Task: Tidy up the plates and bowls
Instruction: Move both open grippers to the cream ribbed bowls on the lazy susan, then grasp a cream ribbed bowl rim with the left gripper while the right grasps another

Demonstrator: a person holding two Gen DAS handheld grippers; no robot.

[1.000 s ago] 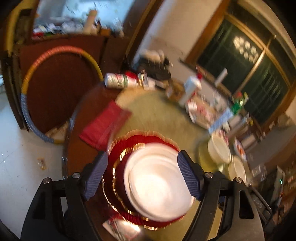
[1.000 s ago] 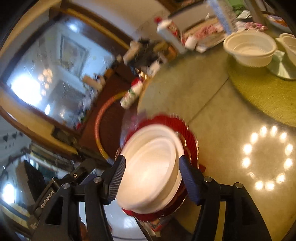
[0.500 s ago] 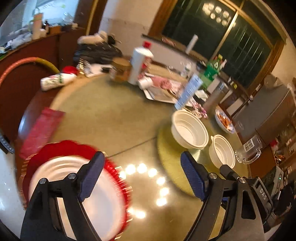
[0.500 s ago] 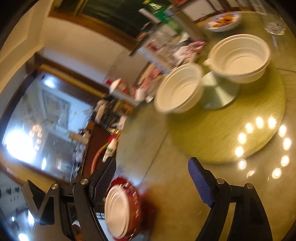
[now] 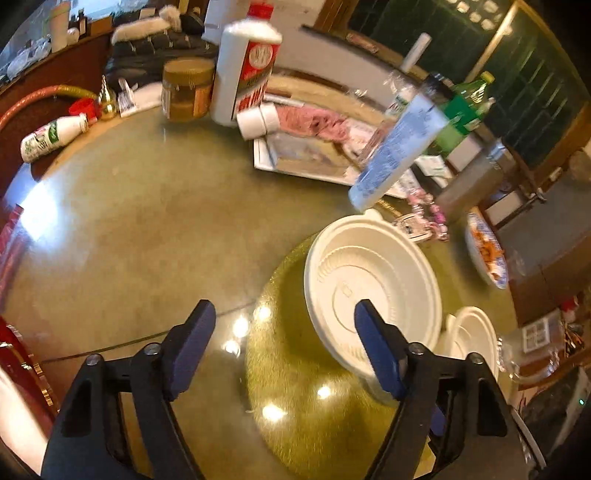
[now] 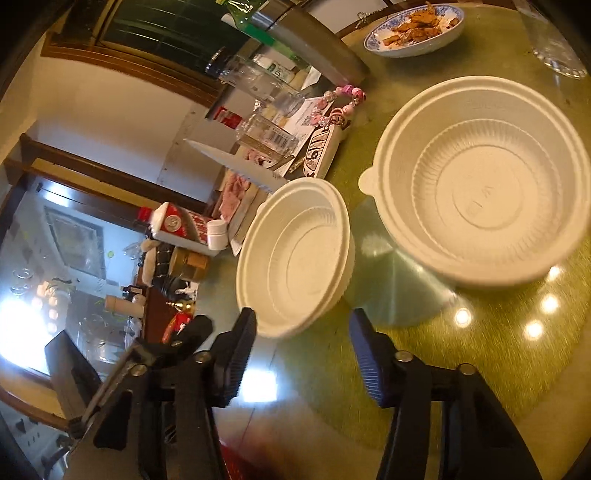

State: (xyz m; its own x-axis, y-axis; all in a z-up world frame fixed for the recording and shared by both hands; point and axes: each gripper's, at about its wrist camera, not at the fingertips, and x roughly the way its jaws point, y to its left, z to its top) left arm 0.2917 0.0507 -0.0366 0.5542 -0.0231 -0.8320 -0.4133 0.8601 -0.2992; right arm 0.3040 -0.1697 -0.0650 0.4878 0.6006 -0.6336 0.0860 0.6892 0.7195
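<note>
both claws were closing with nothing between the pads: the left gripper (image 5: 284,347) and the right gripper (image 6: 301,350). just past them two white bowls (image 6: 295,254) (image 6: 484,181) sat side by side on the green mat (image 6: 461,350), with a dish of food (image 6: 413,27) farther off.

"How do the pictures look to you?"

"I see warm, yellow light all over. Small bright dots from a lamp overhead shine on the glass table (image 5: 122,229), and there is a big white glare patch at its left side. In my right view a window (image 6: 22,325) glows so bright that it washes out."

"Is it sharp?"

"Not really. The tall white bottle (image 5: 245,61) and blue tube (image 5: 397,153) are smeared. The white bowls (image 6: 480,181) look soft. Everything bends at the edges, and the corners go black."
</note>
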